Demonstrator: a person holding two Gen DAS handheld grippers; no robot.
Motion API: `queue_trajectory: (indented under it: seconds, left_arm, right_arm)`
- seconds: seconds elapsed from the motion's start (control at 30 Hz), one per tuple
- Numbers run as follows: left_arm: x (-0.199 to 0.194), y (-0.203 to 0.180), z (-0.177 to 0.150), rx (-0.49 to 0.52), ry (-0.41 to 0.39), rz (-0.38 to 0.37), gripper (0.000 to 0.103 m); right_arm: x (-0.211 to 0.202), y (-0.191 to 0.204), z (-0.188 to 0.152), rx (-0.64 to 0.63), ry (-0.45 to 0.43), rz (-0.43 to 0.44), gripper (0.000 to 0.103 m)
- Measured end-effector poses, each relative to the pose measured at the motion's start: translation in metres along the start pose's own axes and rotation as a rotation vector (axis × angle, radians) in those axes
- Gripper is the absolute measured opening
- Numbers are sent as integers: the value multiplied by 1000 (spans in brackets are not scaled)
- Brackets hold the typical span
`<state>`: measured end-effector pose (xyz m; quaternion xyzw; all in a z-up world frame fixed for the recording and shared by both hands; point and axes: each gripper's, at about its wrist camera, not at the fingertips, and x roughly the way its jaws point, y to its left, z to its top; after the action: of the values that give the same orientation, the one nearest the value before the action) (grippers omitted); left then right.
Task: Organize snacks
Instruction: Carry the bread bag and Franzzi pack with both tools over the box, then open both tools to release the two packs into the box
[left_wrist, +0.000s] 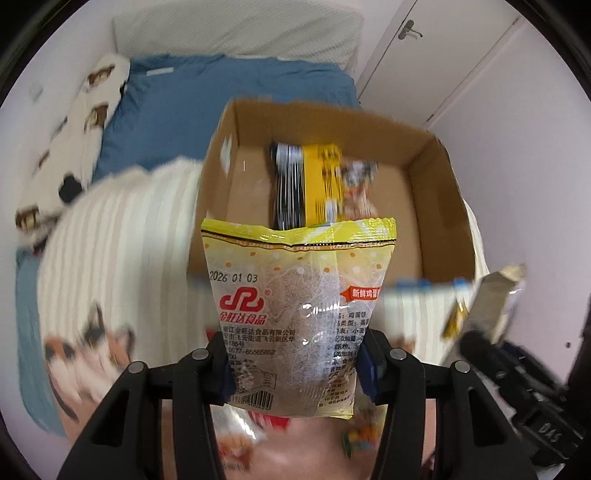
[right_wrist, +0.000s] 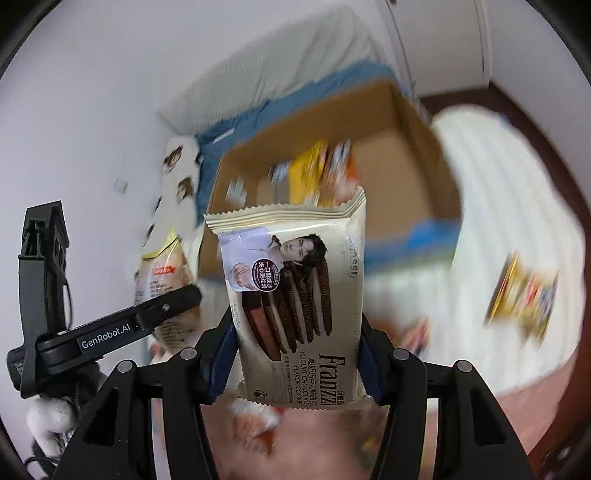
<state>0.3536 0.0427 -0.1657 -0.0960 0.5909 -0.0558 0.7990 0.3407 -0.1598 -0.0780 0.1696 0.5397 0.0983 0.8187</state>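
While the left gripper is clamping a yellow egg-cookie bag, the right gripper is squeezing a cream chocolate-cookie packet. Both are hanging at six o'clock of the cardboard box, which is holding other snack packs on the bed.
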Motion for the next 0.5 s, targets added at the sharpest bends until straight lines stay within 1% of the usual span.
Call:
queue_trajectory:
  seconds: [0.03, 0.07, 0.13, 0.2, 0.23, 0.27, 0.33, 0.4, 0.5]
  left_arm:
    - [3, 0, 11, 9, 3, 13, 48]
    - [10, -1, 29, 13, 9, 33, 48]
    - [25, -1, 55, 29, 33, 68, 48]
    - [45, 2, 82, 36, 64, 108, 48]
    - [58, 4, 97, 37, 80, 139, 49]
    - [69, 7, 106, 42, 91, 160, 48]
    - [90, 12, 121, 44, 126, 184, 49]
    - [112, 17, 134, 47, 163, 206, 49]
    - [136, 26, 148, 25, 207, 211, 49]
  right_arm:
    - [3, 4, 14, -7, -10, -16, 60]
    - [6, 4, 30, -8, -19, -30, 60]
    - [21, 4, 66, -19, -15, -66, 60]
    - [36, 2, 92, -24, -1, -96, 60]
    - [44, -2, 104, -21, 8, -110, 60]
    - [53, -8, 120, -13, 18, -132, 60]
    - [73, -17, 141, -13, 47, -173, 60]
    - [102, -23, 154, -10, 75, -203, 60]
    - [134, -33, 170, -5, 118, -235, 60]
